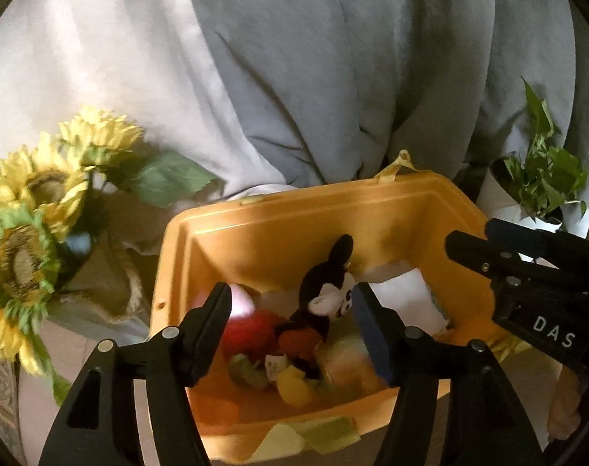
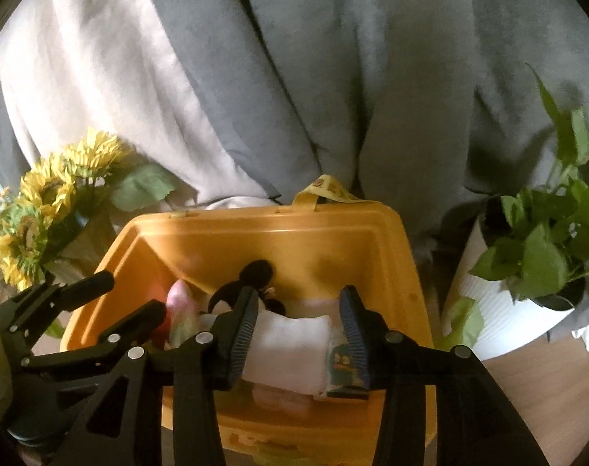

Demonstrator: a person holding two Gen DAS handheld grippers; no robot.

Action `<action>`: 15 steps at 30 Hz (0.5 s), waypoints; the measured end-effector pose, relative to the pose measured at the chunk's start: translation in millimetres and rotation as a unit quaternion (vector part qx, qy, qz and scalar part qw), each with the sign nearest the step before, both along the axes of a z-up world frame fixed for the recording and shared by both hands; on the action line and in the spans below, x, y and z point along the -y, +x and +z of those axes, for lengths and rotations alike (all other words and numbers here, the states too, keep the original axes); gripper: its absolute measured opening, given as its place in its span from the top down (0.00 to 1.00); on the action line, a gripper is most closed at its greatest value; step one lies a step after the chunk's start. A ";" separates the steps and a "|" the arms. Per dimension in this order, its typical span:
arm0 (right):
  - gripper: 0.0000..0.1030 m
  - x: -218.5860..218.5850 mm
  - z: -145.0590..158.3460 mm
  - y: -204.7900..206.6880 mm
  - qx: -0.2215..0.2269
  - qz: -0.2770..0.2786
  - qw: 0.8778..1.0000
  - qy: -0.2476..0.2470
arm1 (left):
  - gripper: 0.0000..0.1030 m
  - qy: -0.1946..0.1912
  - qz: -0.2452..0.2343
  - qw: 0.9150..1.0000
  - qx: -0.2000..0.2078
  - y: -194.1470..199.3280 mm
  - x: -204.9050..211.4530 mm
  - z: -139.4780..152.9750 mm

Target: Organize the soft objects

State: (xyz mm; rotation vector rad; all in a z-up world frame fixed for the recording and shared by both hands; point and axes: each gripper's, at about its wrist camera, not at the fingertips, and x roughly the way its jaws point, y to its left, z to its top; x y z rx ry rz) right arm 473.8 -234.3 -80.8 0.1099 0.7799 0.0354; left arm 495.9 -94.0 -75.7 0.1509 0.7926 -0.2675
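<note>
An open yellow plastic bin (image 1: 279, 233) (image 2: 255, 240) holds several soft things: a black mouse plush (image 1: 325, 291) (image 2: 257, 273), a red plush (image 1: 251, 330), a pink soft piece (image 1: 240, 303) (image 2: 180, 297), and a folded white cloth (image 1: 407, 303) (image 2: 290, 345). My left gripper (image 1: 292, 330) is open and empty over the bin's left half, above the plush toys. My right gripper (image 2: 296, 334) is open, its fingers either side of the white cloth, without pressing it. Each gripper also shows in the other view (image 1: 527, 283) (image 2: 81, 310).
Artificial sunflowers (image 1: 34, 209) (image 2: 46, 202) stand left of the bin. A white pot with a green plant (image 2: 527, 272) (image 1: 535, 182) stands to its right. Grey and white bedding (image 1: 294, 58) lies behind. Wood surface (image 2: 535, 388) shows at the lower right.
</note>
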 end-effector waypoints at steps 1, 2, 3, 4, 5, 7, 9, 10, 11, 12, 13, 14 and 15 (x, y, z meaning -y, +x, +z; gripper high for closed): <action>0.50 1.9 1.6 -2.5 0.002 -0.003 1.000 0.000 | 0.38 0.000 0.002 1.000 0.004 -3.0 -0.7 2.5; 0.50 2.6 3.6 -6.3 0.005 -0.005 1.000 -0.002 | 0.38 0.001 0.006 1.000 0.010 -6.8 -1.1 5.5; 0.50 2.6 5.7 -9.6 0.008 -0.004 1.000 -0.003 | 0.38 0.003 0.011 1.000 0.016 -10.9 -1.4 8.8; 0.50 3.1 8.6 -14.8 0.013 -0.005 1.000 -0.005 | 0.38 0.004 0.014 1.000 0.023 -16.3 -2.0 12.3; 0.50 3.1 12.0 -21.2 0.020 -0.008 1.000 -0.008 | 0.37 0.005 0.018 0.999 0.030 -22.2 -3.1 16.5; 0.49 3.0 18.6 -32.4 0.032 -0.013 0.999 -0.011 | 0.35 0.006 0.026 0.999 0.043 -34.3 -5.8 24.7; 0.47 2.9 26.7 -46.1 0.045 -0.019 0.999 -0.013 | 0.32 0.008 0.034 0.997 0.064 -49.4 -9.4 34.1; 0.47 2.7 29.9 -51.7 0.051 -0.021 0.998 -0.014 | 0.31 0.007 0.037 0.997 0.070 -55.7 -11.1 38.1; 0.46 1.8 33.9 -57.9 0.055 -0.022 0.998 -0.016 | 0.29 0.005 0.040 0.996 0.076 -63.7 -13.1 42.8; 0.46 0.5 38.8 -66.6 0.062 -0.023 0.998 -0.020 | 0.29 0.001 0.041 0.996 0.081 -70.7 -14.5 46.6; 0.46 0.3 42.6 -72.8 0.067 -0.024 0.997 -0.021 | 0.28 -0.002 0.044 0.995 0.087 -78.5 -16.4 50.6; 0.46 -0.7 46.4 -80.2 0.073 -0.025 0.997 -0.023 | 0.27 -0.002 0.048 0.994 0.094 -86.6 -18.2 54.8; 0.44 -2.4 51.3 -89.8 0.080 -0.026 0.996 -0.026 | 0.26 0.000 0.051 0.994 0.101 -93.3 -19.8 58.5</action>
